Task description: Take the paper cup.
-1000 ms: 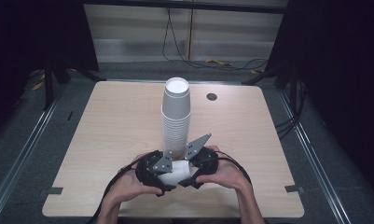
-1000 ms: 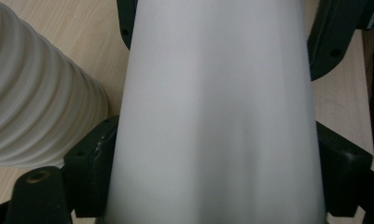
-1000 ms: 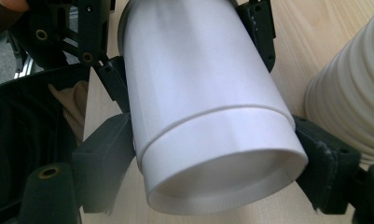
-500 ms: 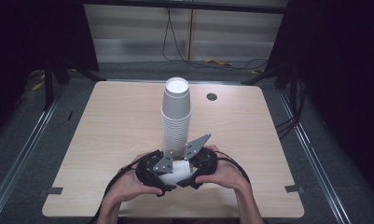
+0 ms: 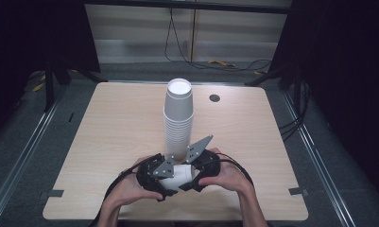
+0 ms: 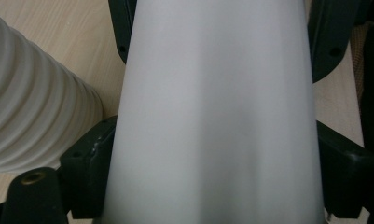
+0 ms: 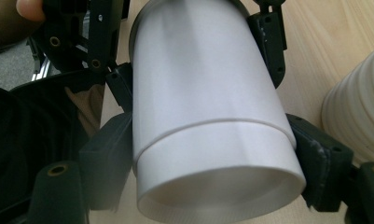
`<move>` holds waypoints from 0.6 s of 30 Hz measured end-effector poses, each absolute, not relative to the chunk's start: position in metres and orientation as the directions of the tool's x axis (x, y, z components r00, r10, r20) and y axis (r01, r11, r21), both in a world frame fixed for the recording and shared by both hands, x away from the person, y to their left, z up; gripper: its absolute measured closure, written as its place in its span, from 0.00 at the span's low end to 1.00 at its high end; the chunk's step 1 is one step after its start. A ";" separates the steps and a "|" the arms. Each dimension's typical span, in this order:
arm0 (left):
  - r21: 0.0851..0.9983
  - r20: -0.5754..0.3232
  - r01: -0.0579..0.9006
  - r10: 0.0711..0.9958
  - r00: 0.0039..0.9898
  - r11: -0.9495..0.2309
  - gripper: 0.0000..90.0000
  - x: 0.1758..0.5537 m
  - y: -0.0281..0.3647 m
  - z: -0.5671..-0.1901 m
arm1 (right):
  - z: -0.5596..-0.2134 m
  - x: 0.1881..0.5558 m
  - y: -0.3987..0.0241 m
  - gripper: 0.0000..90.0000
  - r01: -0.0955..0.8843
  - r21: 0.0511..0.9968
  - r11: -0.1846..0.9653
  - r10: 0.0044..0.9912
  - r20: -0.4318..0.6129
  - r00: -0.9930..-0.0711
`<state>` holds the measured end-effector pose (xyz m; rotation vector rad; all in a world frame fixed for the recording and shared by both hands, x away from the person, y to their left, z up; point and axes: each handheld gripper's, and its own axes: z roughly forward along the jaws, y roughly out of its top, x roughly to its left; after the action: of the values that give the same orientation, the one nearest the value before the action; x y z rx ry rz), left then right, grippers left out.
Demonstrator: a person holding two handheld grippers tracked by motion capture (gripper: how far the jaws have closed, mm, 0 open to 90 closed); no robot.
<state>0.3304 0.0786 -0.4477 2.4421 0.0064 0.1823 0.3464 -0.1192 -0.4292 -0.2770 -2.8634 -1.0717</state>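
At the near edge of the pale wooden desk (image 5: 107,137) we see two nested plain white paper cups (image 5: 181,174), lying sideways, unlabelled. The left gripper (image 5: 164,176), whose jaws have just been opening slightly, flanks them; the right gripper (image 5: 193,178) clasps their rim end. A tall stack of white paper cups (image 5: 178,118) stands just behind.

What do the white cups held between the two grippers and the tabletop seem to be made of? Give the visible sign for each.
White cups: probably paper, perhaps thin plastic; matte, opaque walls, one sleeve nested in another with a thin edge. Tabletop: likely wood-look laminate; pale grain, smooth and even, rounded corners.
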 end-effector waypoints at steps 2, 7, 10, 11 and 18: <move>0.655 0.120 -0.040 0.052 0.991 -0.754 0.16 0.330 0.081 -0.448 | -0.429 0.346 -0.119 0.26 0.186 0.649 0.738 0.136 0.128 -0.982; 0.669 0.135 -0.059 0.043 0.990 -0.741 0.16 0.330 0.083 -0.449 | -0.428 0.346 -0.119 0.27 0.184 0.651 0.737 0.134 0.126 -0.983; 0.701 0.126 -0.052 0.053 0.991 -0.712 0.16 0.330 0.085 -0.450 | -0.428 0.345 -0.119 0.27 0.182 0.652 0.736 0.136 0.121 -0.983; 0.698 0.129 -0.061 0.041 0.991 -0.713 0.16 0.331 0.086 -0.450 | -0.428 0.346 -0.119 0.27 0.178 0.655 0.734 0.132 0.118 -0.984; 0.738 0.130 -0.078 0.027 0.991 -0.670 0.16 0.333 0.090 -0.448 | -0.424 0.343 -0.119 0.27 0.181 0.644 0.743 0.148 0.106 -0.983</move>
<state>0.3328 0.0905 -0.4479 2.2993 -0.0354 0.1643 0.3433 -0.1188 -0.4241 -0.2725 -2.8879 -1.0754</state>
